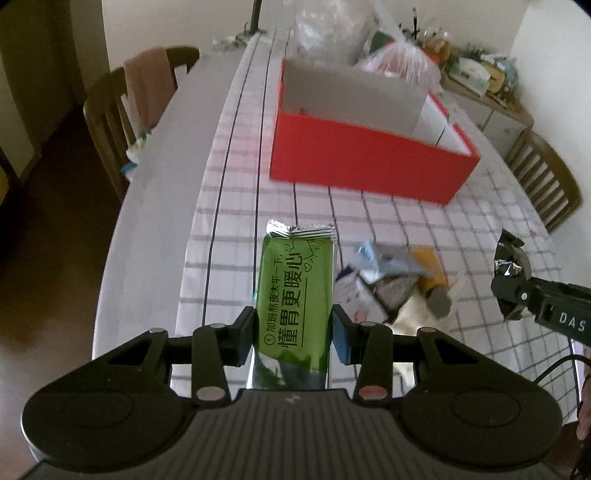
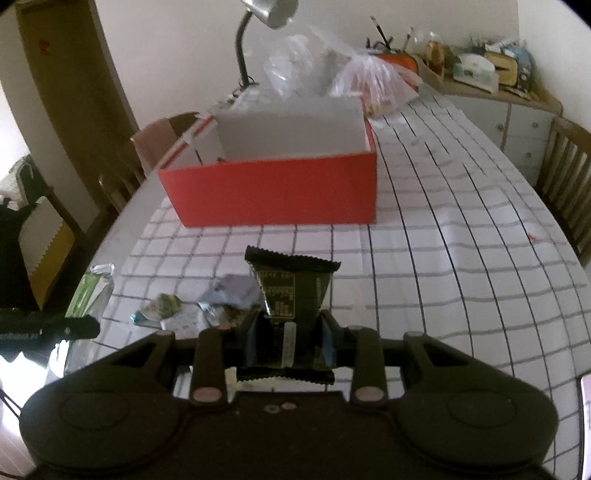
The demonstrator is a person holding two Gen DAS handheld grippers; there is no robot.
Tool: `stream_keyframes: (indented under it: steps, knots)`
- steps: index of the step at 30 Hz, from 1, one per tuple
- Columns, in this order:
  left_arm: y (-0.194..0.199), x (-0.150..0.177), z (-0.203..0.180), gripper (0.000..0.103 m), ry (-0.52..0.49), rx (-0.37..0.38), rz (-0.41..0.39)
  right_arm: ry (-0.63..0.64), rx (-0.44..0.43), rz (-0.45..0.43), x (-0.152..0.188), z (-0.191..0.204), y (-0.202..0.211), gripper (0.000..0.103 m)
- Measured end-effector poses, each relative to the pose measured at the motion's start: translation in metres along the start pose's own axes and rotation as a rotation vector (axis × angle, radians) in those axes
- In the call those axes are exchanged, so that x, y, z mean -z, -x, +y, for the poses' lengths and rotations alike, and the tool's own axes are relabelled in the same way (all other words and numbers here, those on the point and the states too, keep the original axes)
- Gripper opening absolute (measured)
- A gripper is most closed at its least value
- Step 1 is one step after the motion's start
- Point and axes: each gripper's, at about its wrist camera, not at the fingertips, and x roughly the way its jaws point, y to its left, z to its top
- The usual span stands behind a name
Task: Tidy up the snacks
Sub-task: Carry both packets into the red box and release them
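Note:
My left gripper (image 1: 293, 323) is shut on a green snack packet (image 1: 297, 291) and holds it above the checked tablecloth. My right gripper (image 2: 290, 326) is shut on a black snack packet (image 2: 290, 291), also held above the table; that packet and gripper also show at the right edge of the left wrist view (image 1: 511, 264). The green packet shows at the left of the right wrist view (image 2: 90, 290). An open red box (image 1: 365, 162) with white inside stands ahead of both grippers (image 2: 273, 192). A small heap of loose snacks (image 1: 391, 280) lies on the table between the grippers (image 2: 207, 306).
Clear plastic bags (image 2: 332, 77) lie behind the box. A desk lamp (image 2: 258, 22) stands at the back. Wooden chairs stand at the left (image 1: 122, 122) and right (image 1: 543, 177) of the table. A sideboard (image 2: 498, 107) with clutter is at the far right.

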Motion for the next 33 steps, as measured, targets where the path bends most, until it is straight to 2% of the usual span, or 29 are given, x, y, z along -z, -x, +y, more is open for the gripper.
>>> stream_keyframes:
  steps: [7, 16, 26, 33]
  knots:
    - [0.017, -0.032, -0.012, 0.042, -0.023, 0.006, -0.065, 0.043, -0.029, -0.063, -0.030, 0.006, 0.015, 0.032]
    - [0.023, -0.078, -0.031, 0.042, -0.063, 0.000, -0.138, 0.107, -0.022, -0.124, -0.074, 0.010, 0.015, 0.032]
    - [0.004, -0.132, -0.051, 0.042, -0.092, -0.030, -0.165, 0.124, 0.001, -0.147, -0.123, 0.000, -0.008, 0.032]
    - [-0.022, -0.169, -0.058, 0.042, -0.098, -0.059, -0.155, 0.137, 0.021, -0.142, -0.155, -0.010, -0.034, 0.032]
